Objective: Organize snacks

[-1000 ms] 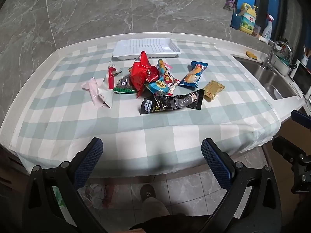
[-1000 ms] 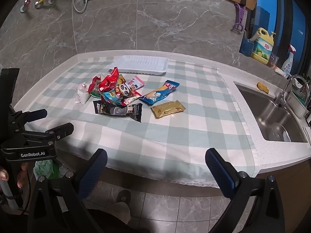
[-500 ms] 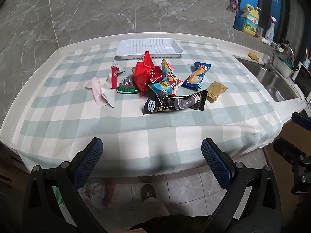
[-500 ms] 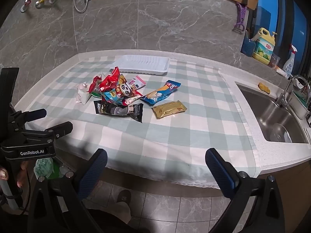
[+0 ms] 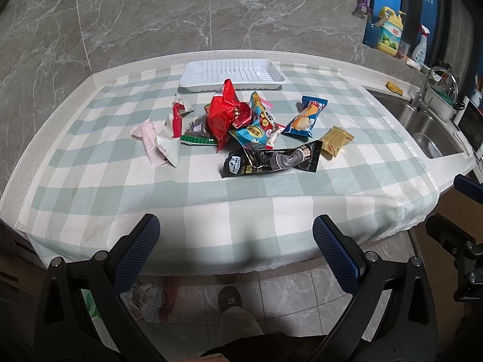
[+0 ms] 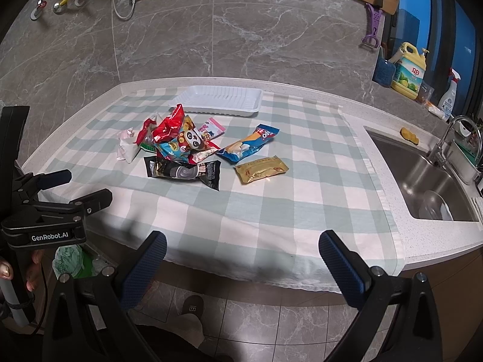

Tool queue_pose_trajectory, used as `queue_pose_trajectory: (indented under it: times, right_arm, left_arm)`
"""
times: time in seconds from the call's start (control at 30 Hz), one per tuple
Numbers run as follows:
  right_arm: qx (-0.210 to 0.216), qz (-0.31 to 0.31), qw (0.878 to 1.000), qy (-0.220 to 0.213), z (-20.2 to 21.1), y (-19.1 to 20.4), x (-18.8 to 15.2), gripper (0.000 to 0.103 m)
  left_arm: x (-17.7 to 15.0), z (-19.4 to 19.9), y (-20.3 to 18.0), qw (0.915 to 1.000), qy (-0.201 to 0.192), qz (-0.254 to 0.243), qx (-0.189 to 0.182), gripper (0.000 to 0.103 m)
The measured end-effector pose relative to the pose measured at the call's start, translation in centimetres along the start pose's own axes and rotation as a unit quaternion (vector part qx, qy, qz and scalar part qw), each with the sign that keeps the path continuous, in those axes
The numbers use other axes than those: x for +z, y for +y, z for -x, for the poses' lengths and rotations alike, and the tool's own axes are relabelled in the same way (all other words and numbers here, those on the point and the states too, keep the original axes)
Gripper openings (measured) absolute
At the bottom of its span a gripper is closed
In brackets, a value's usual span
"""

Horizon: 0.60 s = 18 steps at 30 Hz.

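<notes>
While both hand-held tools hang back from the front edge, the long stone counter (image 5: 99, 74) carries everything, draped in a green-and-white checked cloth (image 5: 196, 187) whose hem falls over the near side. To the right a stainless steel sink (image 6: 422, 178) is sunk into the counter, with a yellow detergent bottle (image 6: 409, 71) standing against the wall behind it. At the far side of the cloth lies a white ribbed plastic tray (image 5: 232, 75), with no packet in it. Just in front of the tray sits the heap of snack packets: a crumpled red foil bag (image 5: 225, 116) stands tallest in the middle, a long black glossy packet (image 5: 271, 160) lies flat at the near edge of the heap, and a blue packet with a cake picture (image 5: 306, 117) lies a little to the right, apart from the pile. On the left of the heap a white-and-red packet (image 5: 172, 131) touches a pale pink wrapper (image 5: 148, 141). Smallest, a gold foil packet (image 6: 261, 169) lies alone near the blue one. The left gripper (image 5: 237, 252) has its blue-padded fingers spread wide with nothing between them, low before the cloth's hem. The right gripper (image 6: 241, 267) is likewise spread apart and holds nothing, off the counter's near edge.
</notes>
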State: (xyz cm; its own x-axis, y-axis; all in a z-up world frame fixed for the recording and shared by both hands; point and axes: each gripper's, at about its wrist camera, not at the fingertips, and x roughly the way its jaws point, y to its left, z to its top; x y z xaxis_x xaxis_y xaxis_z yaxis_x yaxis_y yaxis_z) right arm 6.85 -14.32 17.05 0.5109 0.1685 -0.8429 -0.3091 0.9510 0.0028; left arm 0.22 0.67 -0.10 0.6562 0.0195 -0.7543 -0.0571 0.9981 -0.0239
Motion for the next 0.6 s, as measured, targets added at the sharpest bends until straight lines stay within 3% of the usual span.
queue_pose_trajectory:
  times: [0.6]
  right_arm:
    - [0.000, -0.001, 1.000, 0.001, -0.04, -0.58, -0.05, 0.103]
  left_arm:
    - [-0.01, -0.14, -0.27, 1.0000, -0.001, 0.000, 0.001, 0.103]
